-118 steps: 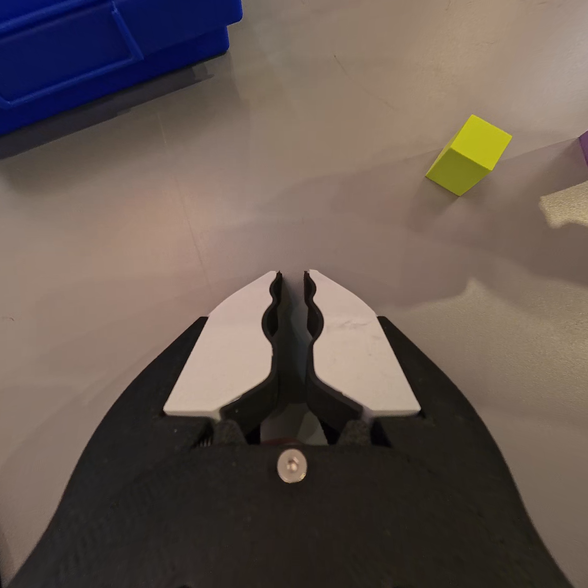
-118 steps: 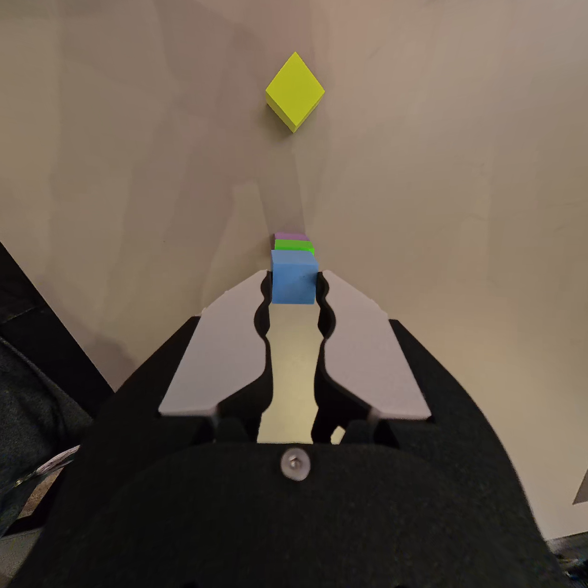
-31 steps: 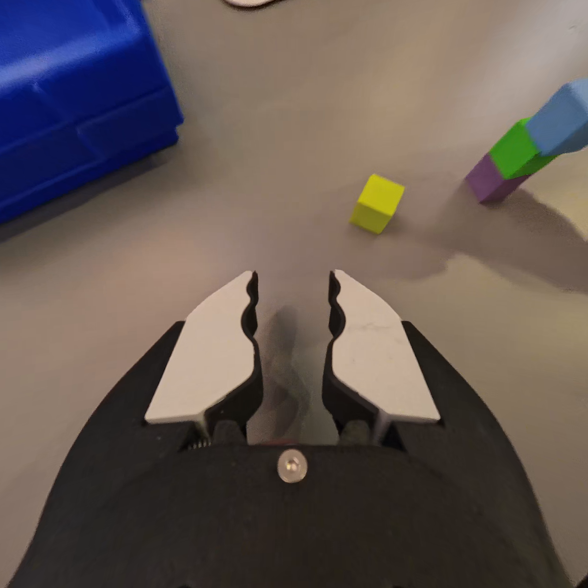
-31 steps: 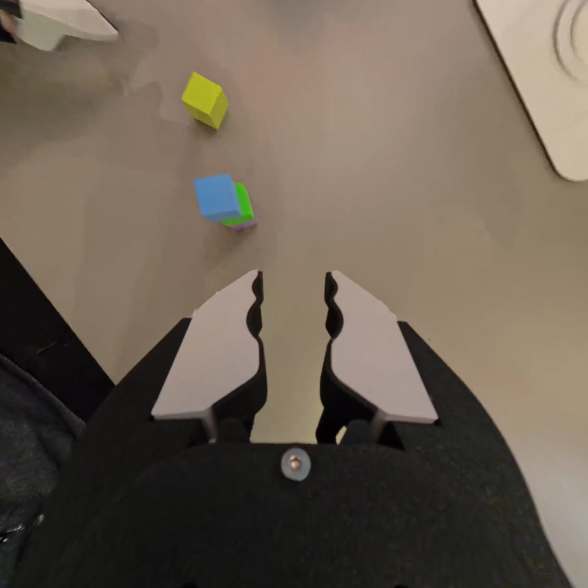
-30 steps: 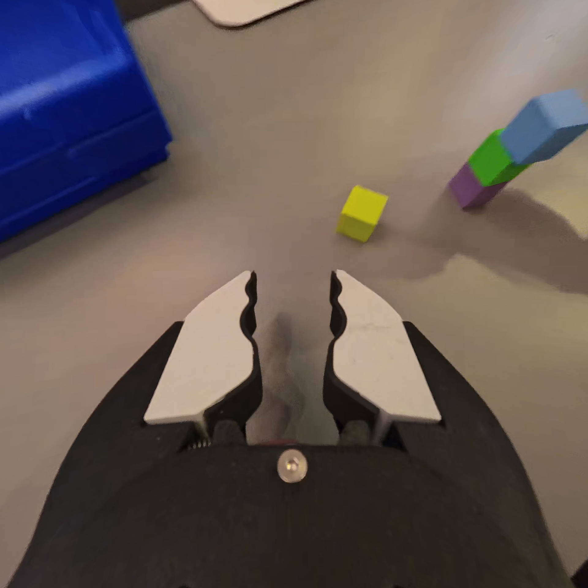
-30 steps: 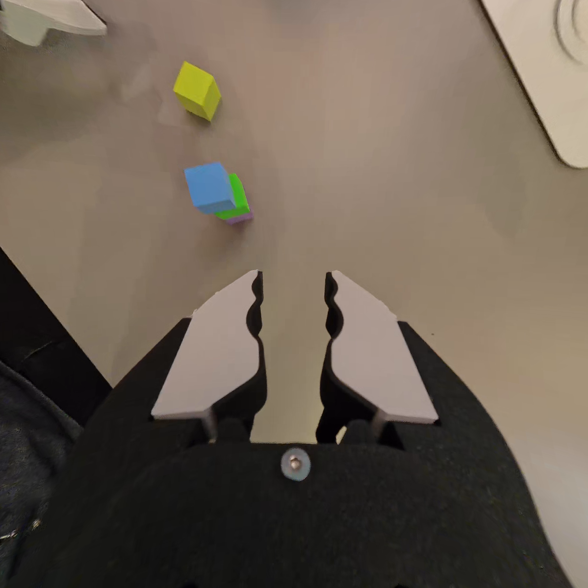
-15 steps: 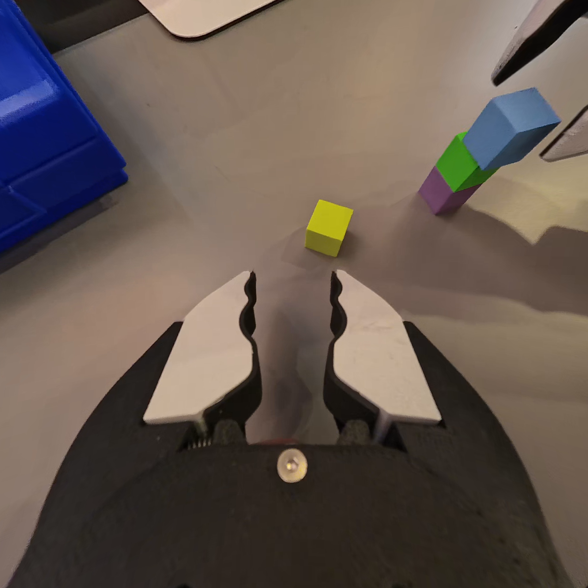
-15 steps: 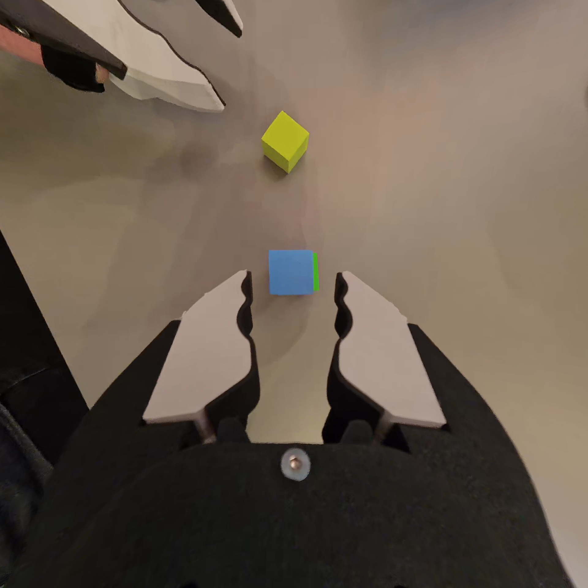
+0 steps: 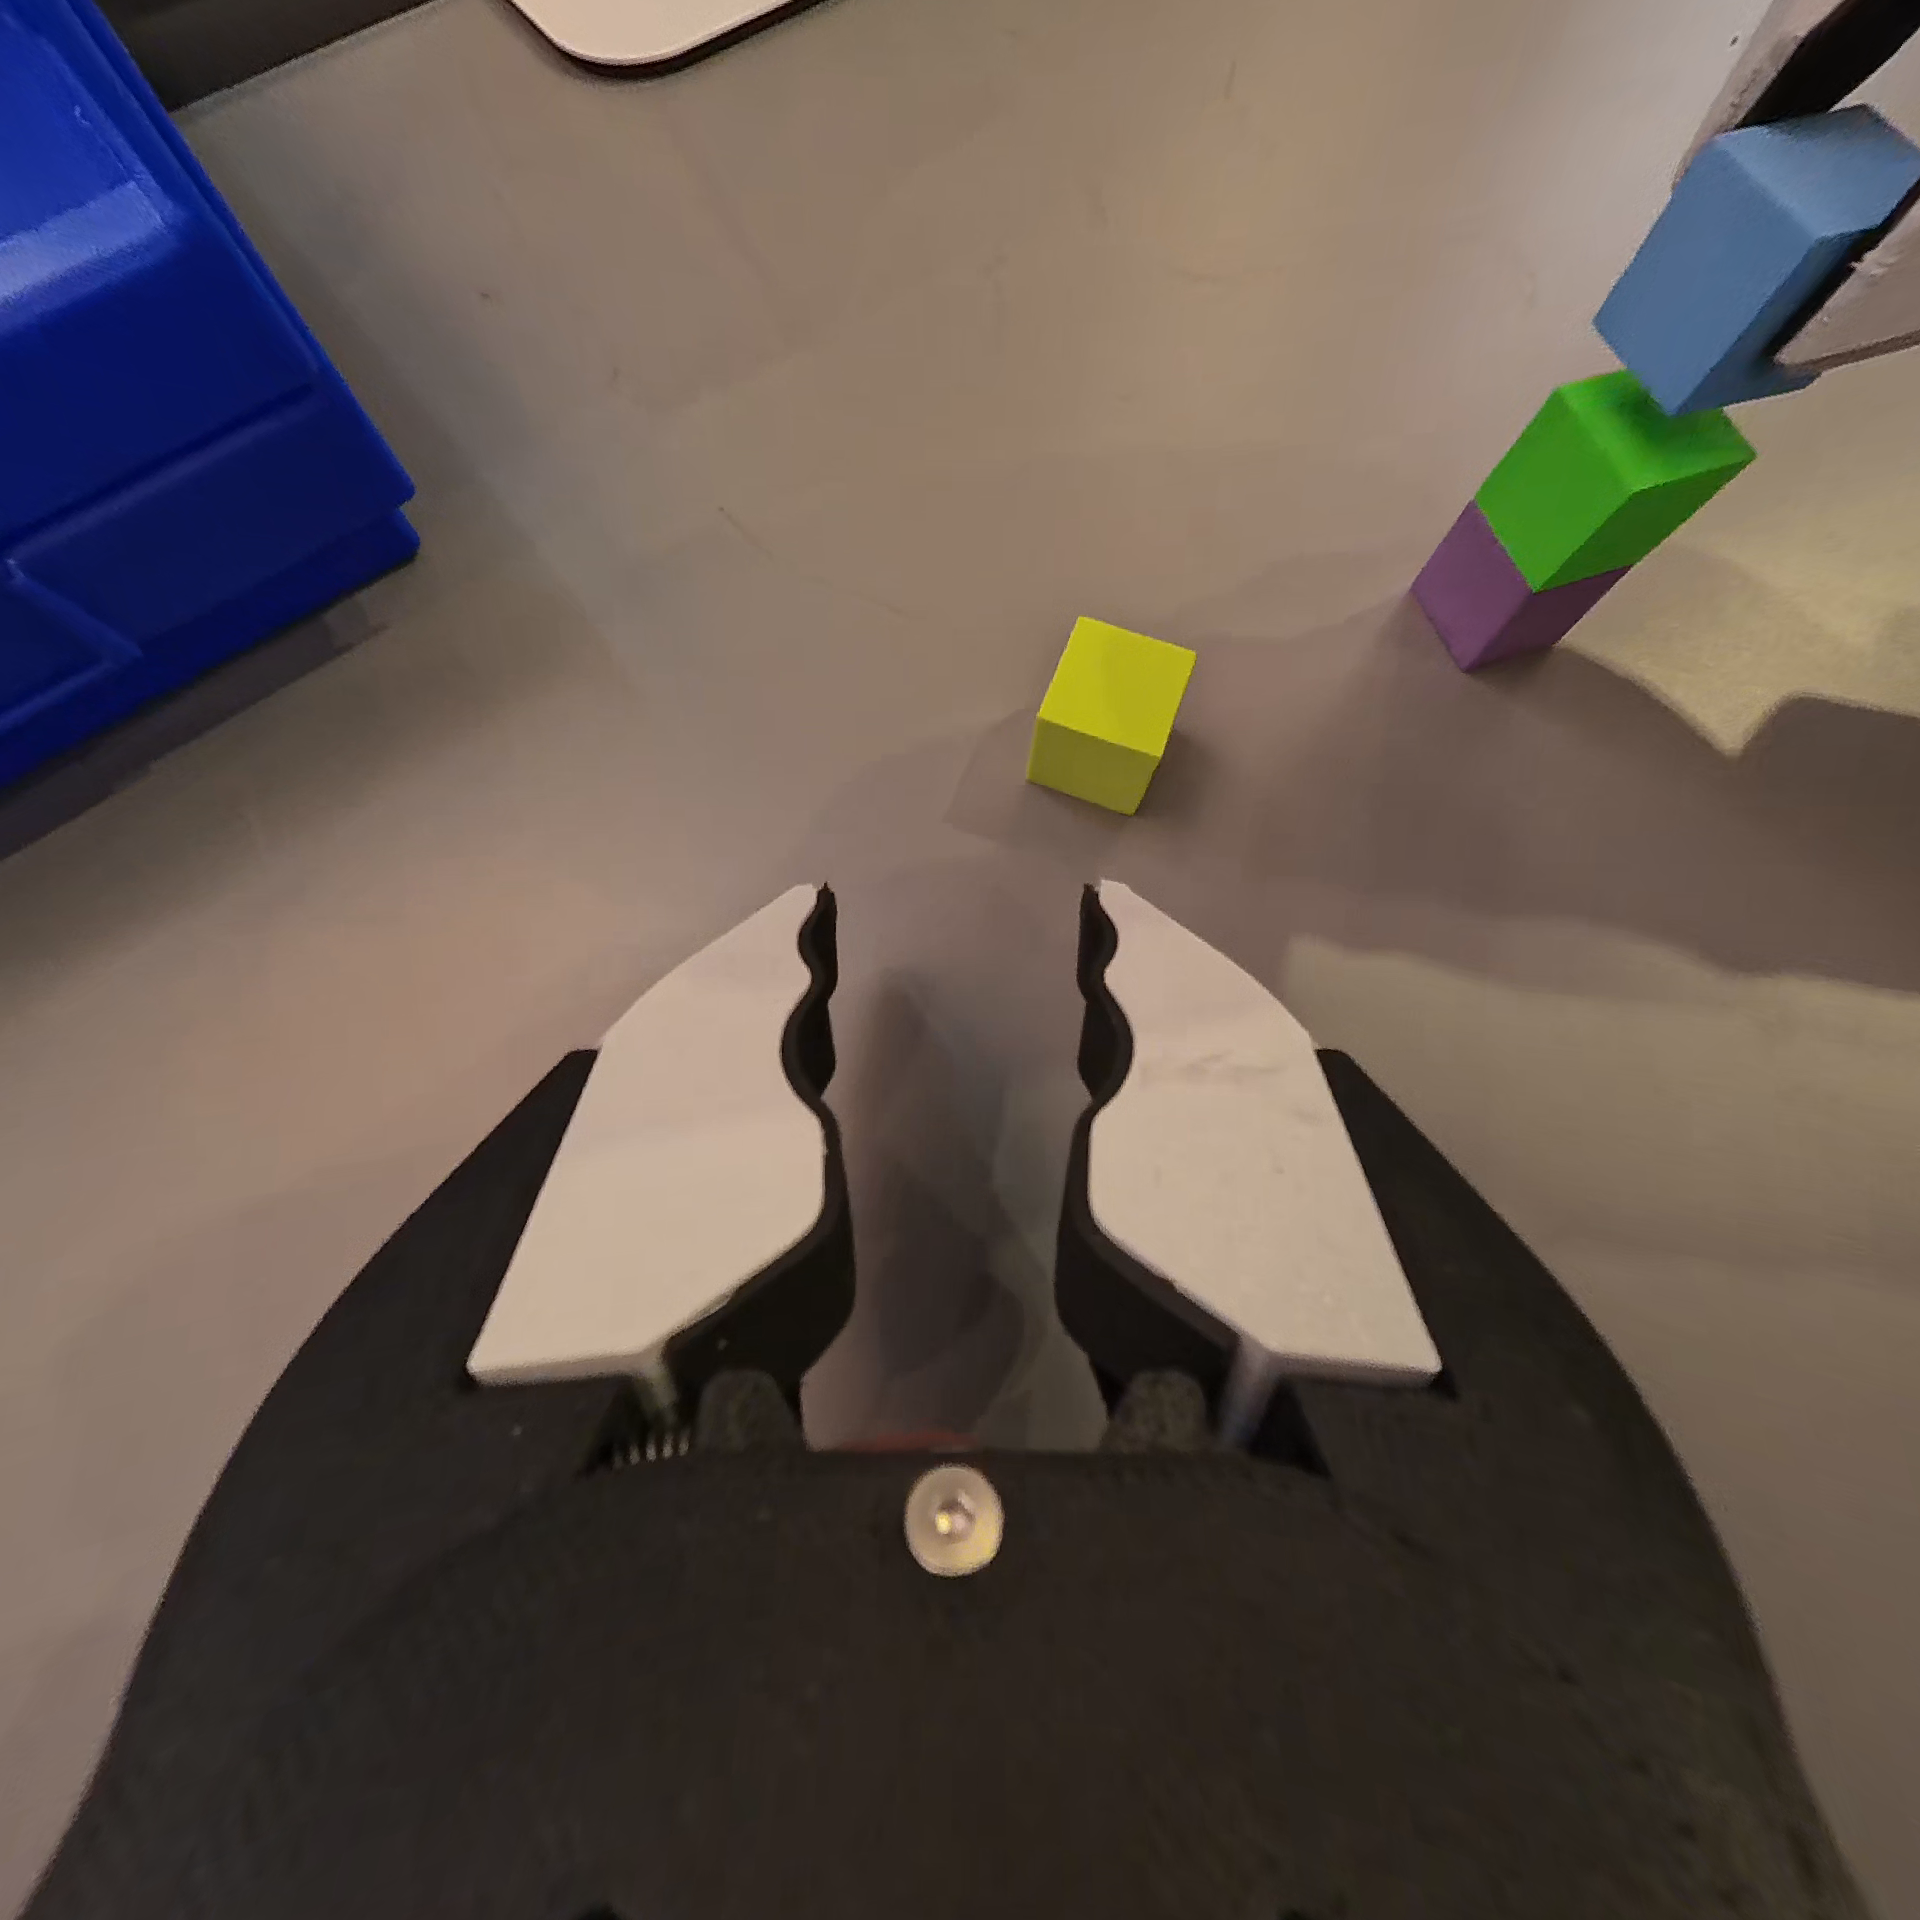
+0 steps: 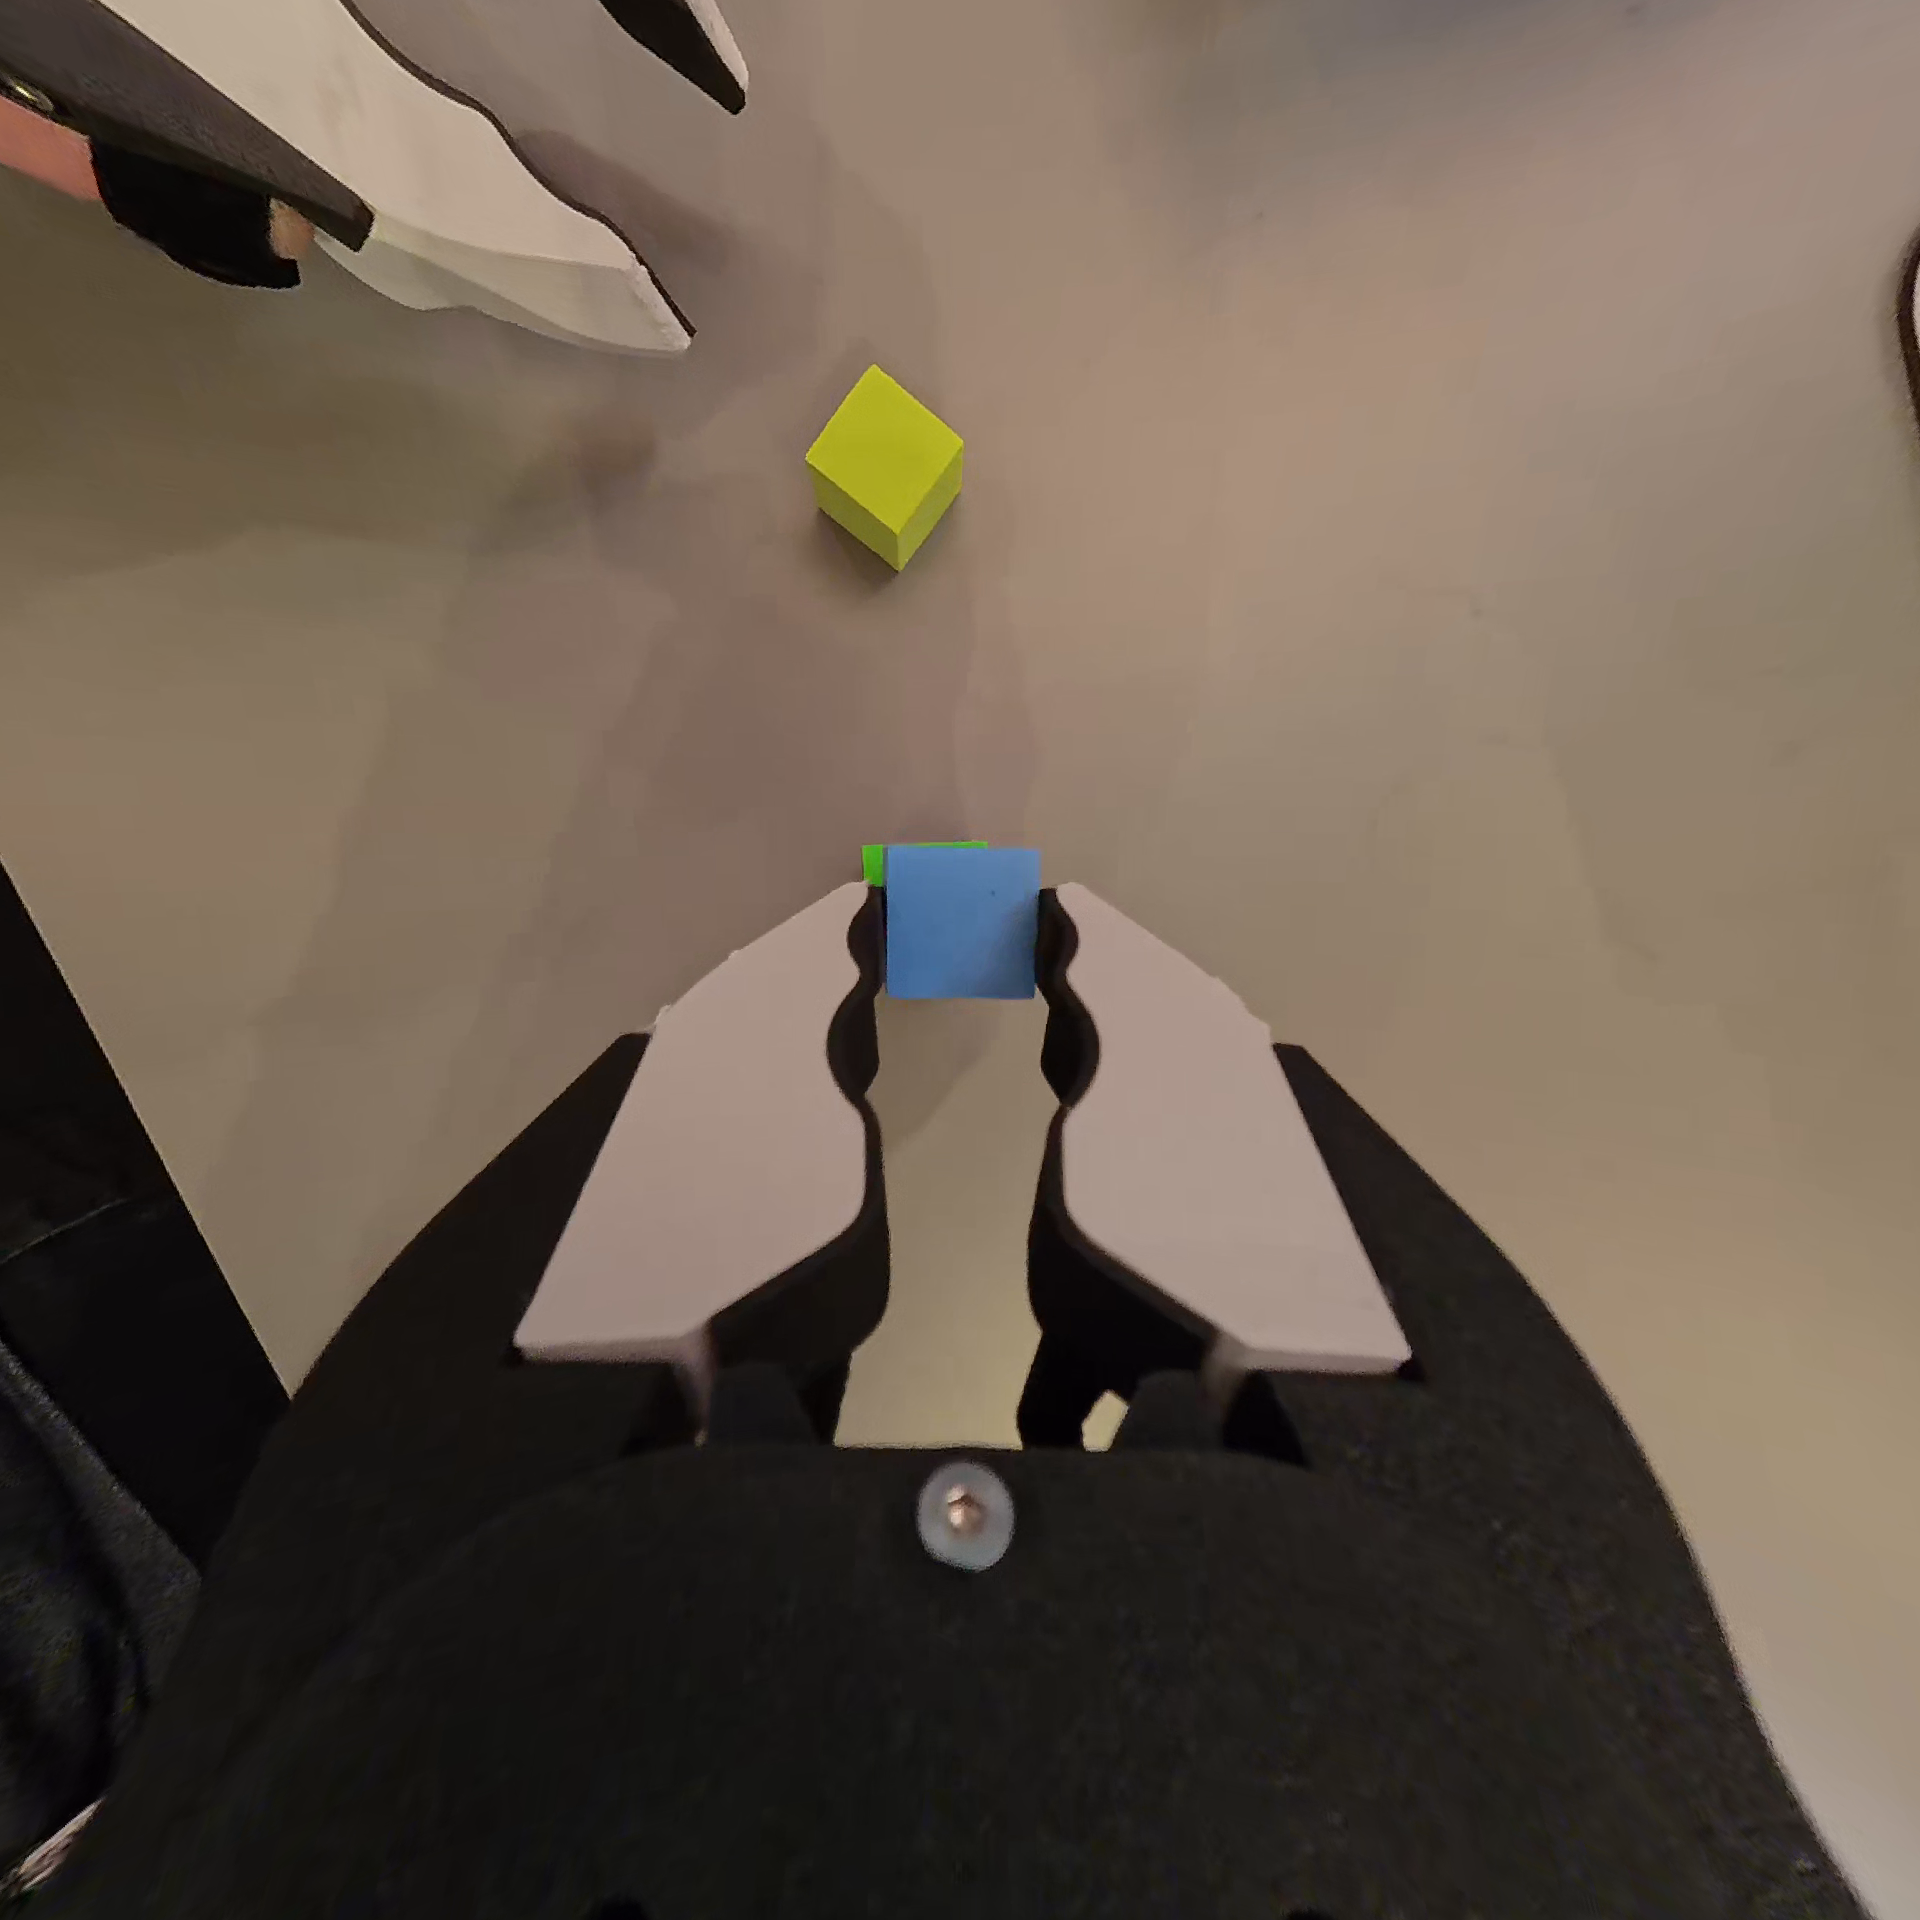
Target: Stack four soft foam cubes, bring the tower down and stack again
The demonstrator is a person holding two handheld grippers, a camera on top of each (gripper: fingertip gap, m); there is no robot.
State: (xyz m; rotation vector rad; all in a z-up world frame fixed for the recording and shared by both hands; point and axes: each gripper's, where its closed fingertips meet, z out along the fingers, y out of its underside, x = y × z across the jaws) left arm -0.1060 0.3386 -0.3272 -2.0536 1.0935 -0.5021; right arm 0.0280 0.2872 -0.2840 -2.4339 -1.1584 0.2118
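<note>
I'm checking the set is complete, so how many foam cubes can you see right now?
4. The blue foam cube sits between the right gripper's pads atop the green foam cube, which rests on the purple foam cube. The yellow foam cube lies alone on the grey table.

From my right wrist view the blue cube [image 10: 961,925] covers nearly all of the green cube [image 10: 873,860], and the purple one is hidden beneath. In my left wrist view the blue bin [image 9: 156,395] runs off at nine o'clock, and my right tong [image 9: 1829,208] is cropped at two o'clock.
</note>
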